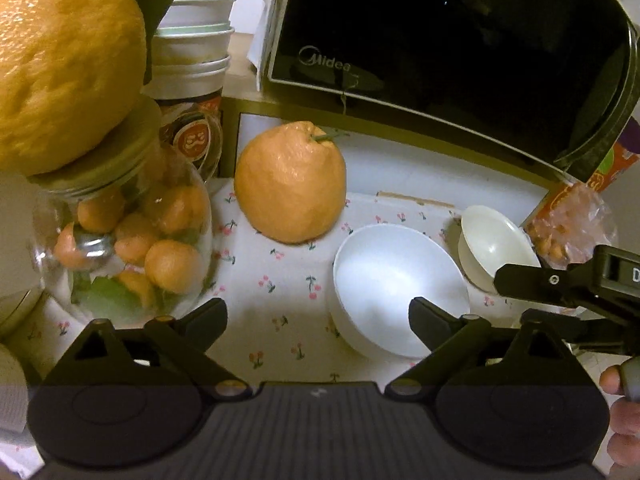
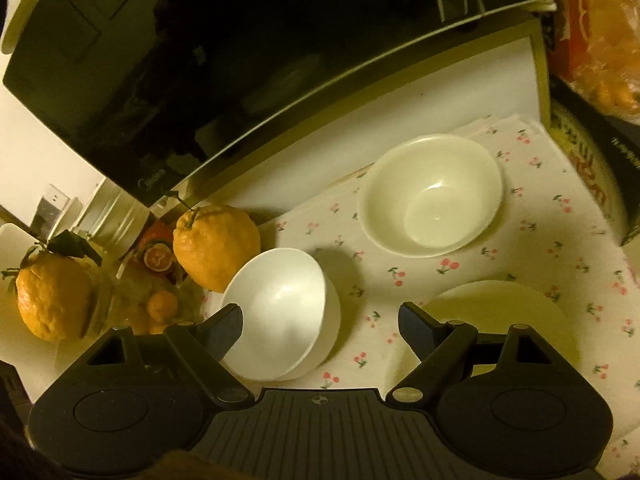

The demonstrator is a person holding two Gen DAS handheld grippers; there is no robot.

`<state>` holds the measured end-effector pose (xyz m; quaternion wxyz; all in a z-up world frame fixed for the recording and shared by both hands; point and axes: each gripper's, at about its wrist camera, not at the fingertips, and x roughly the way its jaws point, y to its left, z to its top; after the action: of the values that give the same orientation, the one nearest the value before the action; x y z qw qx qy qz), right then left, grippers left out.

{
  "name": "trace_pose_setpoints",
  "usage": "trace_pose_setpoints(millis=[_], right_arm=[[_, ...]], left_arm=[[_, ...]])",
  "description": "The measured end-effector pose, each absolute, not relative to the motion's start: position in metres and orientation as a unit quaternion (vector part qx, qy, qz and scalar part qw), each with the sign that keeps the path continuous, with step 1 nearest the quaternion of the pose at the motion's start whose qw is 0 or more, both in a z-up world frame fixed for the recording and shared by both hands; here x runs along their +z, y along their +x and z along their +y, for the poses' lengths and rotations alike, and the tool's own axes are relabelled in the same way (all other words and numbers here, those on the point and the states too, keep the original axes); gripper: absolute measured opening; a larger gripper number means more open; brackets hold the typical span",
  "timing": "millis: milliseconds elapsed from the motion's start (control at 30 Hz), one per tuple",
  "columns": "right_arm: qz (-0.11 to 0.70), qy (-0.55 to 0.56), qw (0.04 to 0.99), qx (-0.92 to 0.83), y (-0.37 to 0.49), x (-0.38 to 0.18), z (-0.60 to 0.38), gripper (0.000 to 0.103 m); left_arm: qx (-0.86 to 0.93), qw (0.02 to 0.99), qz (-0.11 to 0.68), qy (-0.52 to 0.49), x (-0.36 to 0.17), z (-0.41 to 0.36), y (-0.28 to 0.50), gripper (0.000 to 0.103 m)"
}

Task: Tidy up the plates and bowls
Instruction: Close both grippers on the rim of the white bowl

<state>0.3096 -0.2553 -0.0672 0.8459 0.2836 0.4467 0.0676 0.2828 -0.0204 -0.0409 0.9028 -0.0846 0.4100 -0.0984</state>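
While a glass jar (image 1: 120,248) of small oranges stands at far left with a big citrus (image 1: 291,182) beside it, the left gripper (image 1: 318,320) hangs with jaws apart and empty over the cherry-print cloth (image 1: 280,280). Right of it sit the white bowl (image 2: 280,312), under the equally spread, empty right gripper (image 2: 320,332), then the cream bowl (image 2: 432,196) and a pale plate (image 2: 500,312).

the brand "midea" stands in pale letters on the lower left of the microwave (image 1: 440,40) door. the print on the jar label (image 1: 196,140) and on the orange box (image 2: 592,20) is too blurred to read.
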Motion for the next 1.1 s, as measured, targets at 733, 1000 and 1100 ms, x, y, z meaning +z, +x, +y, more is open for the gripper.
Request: trace_pose_setpoints(millis=[733,1000,1100], right_arm=[[0.471,0.258,0.841,0.065,0.330,-0.099,-0.233,0.014],[0.469,0.251,0.844,0.066,0.324,-0.095,-0.232,0.013],[0.468,0.254,0.844,0.066,0.320,-0.091,-0.232,0.013]], left_arm=[[-0.120,0.895,0.422,-0.082,-0.067,-0.034,0.303,0.020],[-0.121,0.898,0.417,-0.072,-0.061,-0.039,0.297,0.014],[-0.123,0.898,0.415,-0.073,-0.056,-0.038,0.293,0.014]])
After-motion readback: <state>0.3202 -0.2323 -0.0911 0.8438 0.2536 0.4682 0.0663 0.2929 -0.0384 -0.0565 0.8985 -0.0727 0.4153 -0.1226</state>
